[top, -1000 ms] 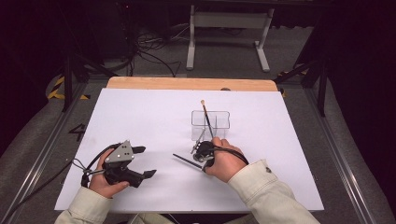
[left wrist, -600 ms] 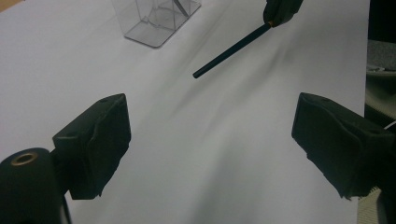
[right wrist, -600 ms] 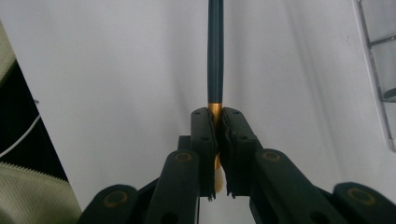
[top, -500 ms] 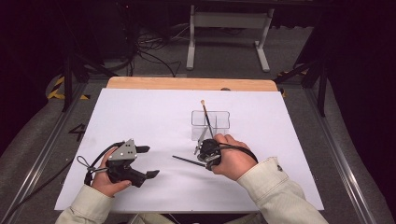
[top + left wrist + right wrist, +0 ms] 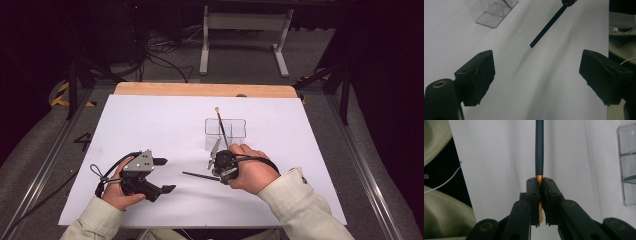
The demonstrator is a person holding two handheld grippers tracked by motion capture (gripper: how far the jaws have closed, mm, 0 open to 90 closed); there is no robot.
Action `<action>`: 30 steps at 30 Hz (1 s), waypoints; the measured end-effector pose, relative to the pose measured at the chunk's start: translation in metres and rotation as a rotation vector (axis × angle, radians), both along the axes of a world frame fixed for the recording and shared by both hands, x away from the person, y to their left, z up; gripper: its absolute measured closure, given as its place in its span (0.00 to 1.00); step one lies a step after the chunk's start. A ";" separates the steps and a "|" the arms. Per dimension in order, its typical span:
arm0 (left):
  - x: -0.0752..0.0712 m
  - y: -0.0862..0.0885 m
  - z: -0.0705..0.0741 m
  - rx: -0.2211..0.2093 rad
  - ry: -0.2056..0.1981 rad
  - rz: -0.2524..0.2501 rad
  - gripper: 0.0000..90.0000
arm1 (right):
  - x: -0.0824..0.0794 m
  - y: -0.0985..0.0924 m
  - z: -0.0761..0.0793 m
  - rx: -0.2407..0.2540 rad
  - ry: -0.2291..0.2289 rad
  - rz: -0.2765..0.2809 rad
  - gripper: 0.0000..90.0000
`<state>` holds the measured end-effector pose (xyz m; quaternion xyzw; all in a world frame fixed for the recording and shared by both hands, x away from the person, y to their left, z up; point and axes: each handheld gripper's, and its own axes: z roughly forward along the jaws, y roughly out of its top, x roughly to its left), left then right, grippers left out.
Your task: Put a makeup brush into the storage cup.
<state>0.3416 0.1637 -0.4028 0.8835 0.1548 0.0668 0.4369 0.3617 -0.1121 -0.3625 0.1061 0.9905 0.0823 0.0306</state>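
So the right tool [image 5: 220, 167] is clamped tight on a dark brush [image 5: 539, 152], gripping it right at the gold band, with the handle sticking out left just above the white counter [image 5: 150, 125]. It sits just near of a clear plastic holder [image 5: 225, 127] that already has another brush [image 5: 220, 122] leaning in it. The left tool [image 5: 162, 175] rests off to the near left, well apart from the holder, jaws spread wide with nothing between them.
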 end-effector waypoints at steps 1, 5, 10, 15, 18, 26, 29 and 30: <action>0.000 -0.002 0.000 -0.001 0.001 -0.006 0.15 | -0.001 -0.001 0.002 0.001 0.002 0.005 0.93; 0.001 -0.005 0.001 0.001 0.000 -0.023 0.16 | -0.003 -0.002 0.006 0.006 -0.001 0.032 0.93; 0.001 -0.011 0.002 0.000 0.009 -0.053 0.18 | -0.007 -0.003 0.010 0.001 0.002 0.057 0.93; 0.000 -0.018 0.002 0.004 0.011 -0.089 0.20 | -0.010 -0.004 0.011 0.003 -0.001 0.079 0.93; 0.000 -0.022 0.003 0.007 0.014 -0.112 0.22 | -0.012 -0.004 0.012 0.005 0.004 0.090 0.93; 0.002 -0.028 0.002 0.013 0.030 -0.159 0.30 | -0.015 -0.002 0.015 0.005 -0.004 0.127 0.93; 0.002 -0.029 0.001 0.013 0.038 -0.168 0.34 | -0.015 -0.002 0.015 0.004 -0.006 0.135 0.93; 0.002 -0.030 0.001 0.013 0.040 -0.173 0.34 | -0.015 -0.002 0.015 0.003 -0.005 0.136 0.93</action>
